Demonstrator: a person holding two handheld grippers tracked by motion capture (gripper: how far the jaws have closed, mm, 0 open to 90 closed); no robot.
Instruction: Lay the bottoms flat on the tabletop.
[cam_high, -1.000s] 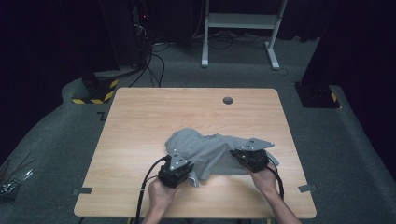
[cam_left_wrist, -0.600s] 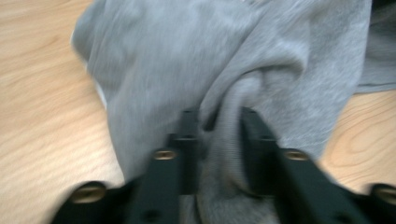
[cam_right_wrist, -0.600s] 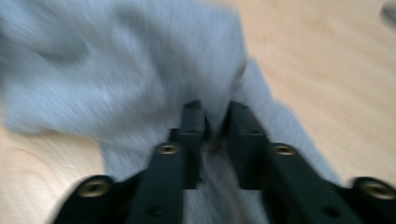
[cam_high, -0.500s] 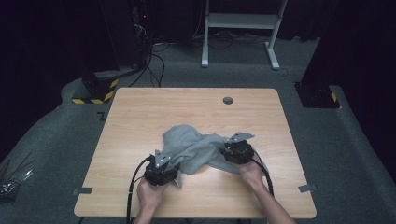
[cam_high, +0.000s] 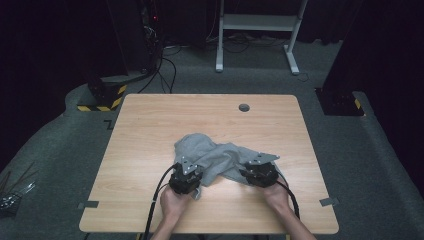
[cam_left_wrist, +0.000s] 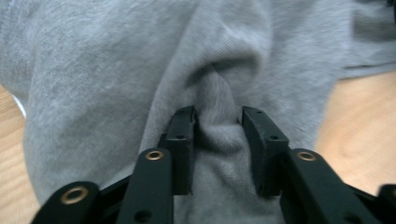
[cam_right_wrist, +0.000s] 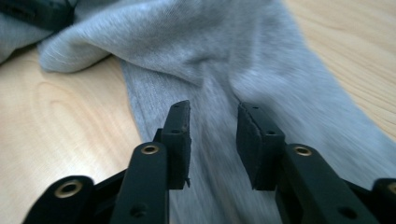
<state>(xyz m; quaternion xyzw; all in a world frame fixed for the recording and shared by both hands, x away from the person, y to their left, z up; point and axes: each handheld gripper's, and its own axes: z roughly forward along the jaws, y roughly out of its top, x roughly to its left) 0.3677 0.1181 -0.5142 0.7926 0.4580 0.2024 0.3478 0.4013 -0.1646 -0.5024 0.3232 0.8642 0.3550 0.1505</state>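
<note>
the left tool (cam_left_wrist: 218, 140) has its jaws part open with a raised fold of the grey cloth (cam_left_wrist: 140, 60) standing between them; the jaws have just been closing, and the fold fills the gap and looks pinched at the pad tips, though how firmly they bite cannot be told. the rest of the cloth spreads ahead of this tool, with bare wood showing off to either side. the right tool (cam_right_wrist: 212, 140) also stands part open over a flat strip of the same cloth (cam_right_wrist: 196, 42), its jaws having just eased inward a little; the fabric lies under and between the pads and does not look squeezed. beyond its tips the cloth bunches into a soft ridge, and pale wood lies on both sides of the strip. from above, the left tool (cam_high: 186, 176) sits at the near left edge of the crumpled cloth (cam_high: 210, 155) and the right tool (cam_high: 260, 172) at its near right edge, each in a hand (cam_high: 172, 202) coming from the near side of the counter (cam_high: 150, 125). farther on, past the cloth, a small round grommet (cam_high: 244, 107) sits near the counter's far edge.
</note>
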